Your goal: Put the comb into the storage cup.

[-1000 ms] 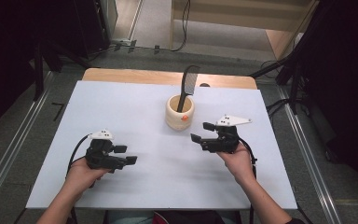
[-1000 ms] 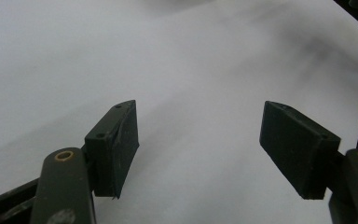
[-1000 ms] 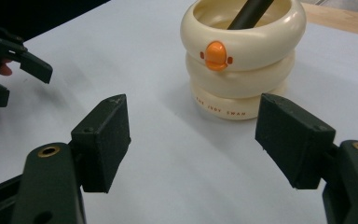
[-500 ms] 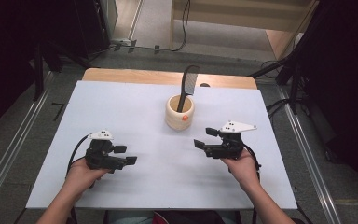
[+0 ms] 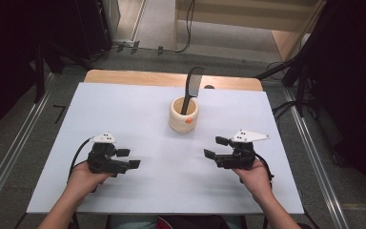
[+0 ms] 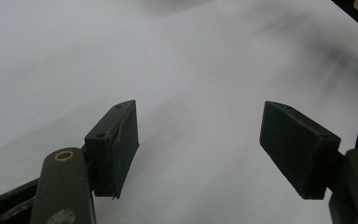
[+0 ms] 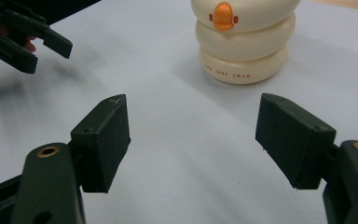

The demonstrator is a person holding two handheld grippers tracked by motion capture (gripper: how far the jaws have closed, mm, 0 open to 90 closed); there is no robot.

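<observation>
Only bare table [image 5: 124,114] separates cup [image 5: 183,116] from right claw [image 5: 215,147].

Comb [image 5: 192,90] standing in holder [image 5: 183,116] mid-table [image 5: 124,109], left gripper [image 5: 128,159] and right gripper [image 5: 215,147] flanking nearer.

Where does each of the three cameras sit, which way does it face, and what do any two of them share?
High view: above the person's side, looking forward and down on the white table; both forearms show, with the left gripper and right gripper, and a cream holder with a black comb.
Left gripper view: on the left gripper, looking along its open jaws at bare table.
Right gripper view: on the right gripper, facing the holder, the left gripper beyond.
Shared: the high and right gripper views both show the holder.
</observation>
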